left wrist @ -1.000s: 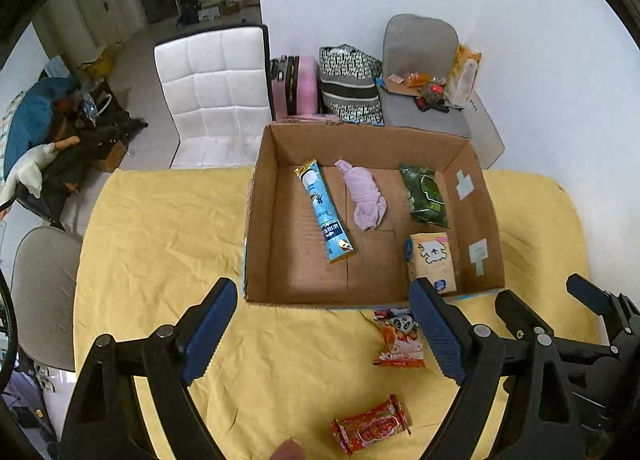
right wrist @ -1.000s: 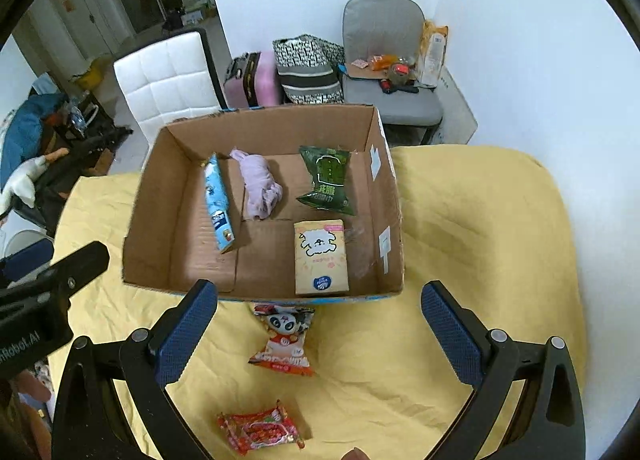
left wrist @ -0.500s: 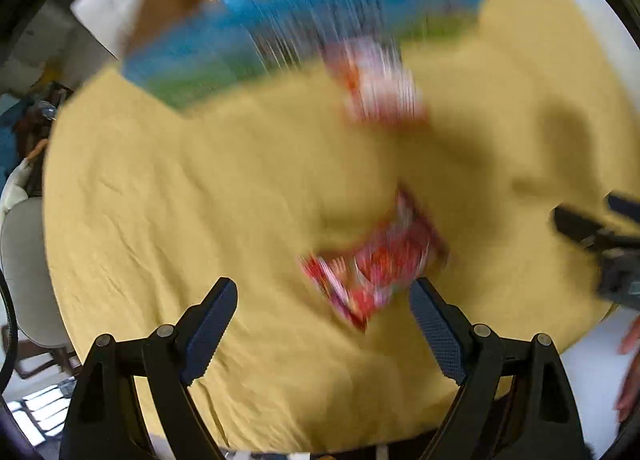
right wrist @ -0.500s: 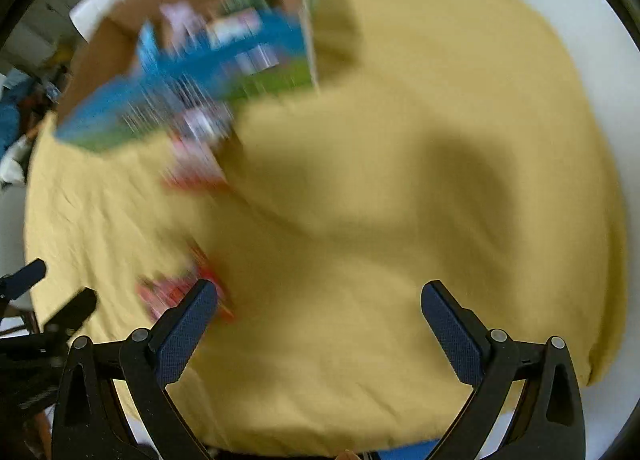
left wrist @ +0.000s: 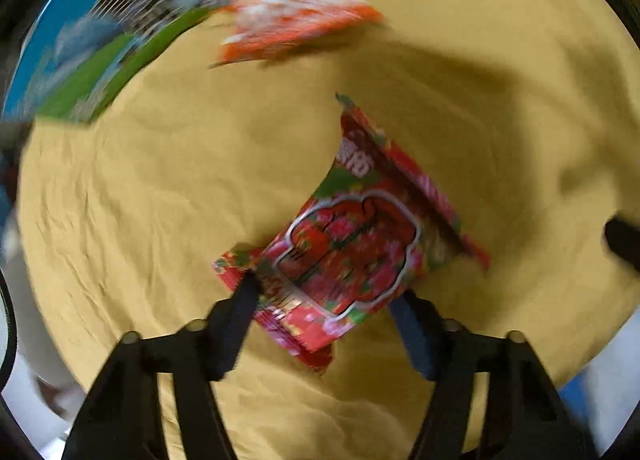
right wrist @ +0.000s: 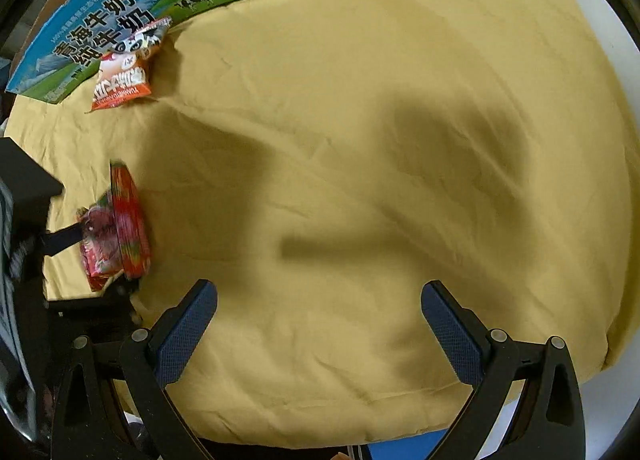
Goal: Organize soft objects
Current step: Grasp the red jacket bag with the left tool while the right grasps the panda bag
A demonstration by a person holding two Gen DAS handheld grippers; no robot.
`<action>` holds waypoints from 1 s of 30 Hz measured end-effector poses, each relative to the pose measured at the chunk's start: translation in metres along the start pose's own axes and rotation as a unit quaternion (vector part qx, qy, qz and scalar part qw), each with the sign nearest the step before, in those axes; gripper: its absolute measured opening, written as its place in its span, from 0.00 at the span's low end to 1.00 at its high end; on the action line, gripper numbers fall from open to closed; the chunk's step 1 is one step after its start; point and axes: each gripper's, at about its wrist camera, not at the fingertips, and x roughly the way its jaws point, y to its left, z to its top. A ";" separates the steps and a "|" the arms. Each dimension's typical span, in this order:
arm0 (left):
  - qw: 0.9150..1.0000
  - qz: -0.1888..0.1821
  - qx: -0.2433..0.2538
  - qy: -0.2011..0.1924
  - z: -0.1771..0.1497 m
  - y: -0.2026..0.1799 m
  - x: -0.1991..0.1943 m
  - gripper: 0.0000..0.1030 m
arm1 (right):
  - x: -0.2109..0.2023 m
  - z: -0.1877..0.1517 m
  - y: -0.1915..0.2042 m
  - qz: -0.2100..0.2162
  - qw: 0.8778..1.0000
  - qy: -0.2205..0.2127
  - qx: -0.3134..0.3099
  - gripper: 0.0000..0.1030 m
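Observation:
A red strawberry-print snack packet (left wrist: 352,244) lies on the yellow cloth (left wrist: 140,199). My left gripper (left wrist: 326,296) has its fingers on either side of the packet's near end, pressing on it. The same packet shows in the right wrist view (right wrist: 120,227) at the left, with the left gripper's finger (right wrist: 60,240) against it. My right gripper (right wrist: 320,316) is open and empty over bare cloth. An orange and white panda snack packet (right wrist: 124,67) lies in front of the cardboard box (right wrist: 120,7); it shows blurred in the left wrist view (left wrist: 292,7).
The box's printed blue and green outer wall (left wrist: 100,43) runs along the top left. The cloth's right edge (right wrist: 608,179) drops off to a white floor.
Both grippers have tilted down and moved in toward the table. The left gripper has come down over the red packet and narrowed its fingers onto it. The right gripper stays open.

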 end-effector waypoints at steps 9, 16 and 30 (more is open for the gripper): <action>0.942 -0.142 -0.305 0.012 -0.005 0.150 -0.001 0.54 | -0.016 0.058 0.048 0.097 0.994 -0.028 0.034 1.00; 0.944 -0.153 -0.292 0.012 0.002 0.155 0.002 0.60 | 0.010 0.122 0.093 0.133 0.987 -0.022 0.084 0.92; 0.959 -0.171 -0.224 0.025 0.010 0.144 -0.010 0.70 | 0.031 0.076 0.091 0.046 0.997 0.058 0.016 0.47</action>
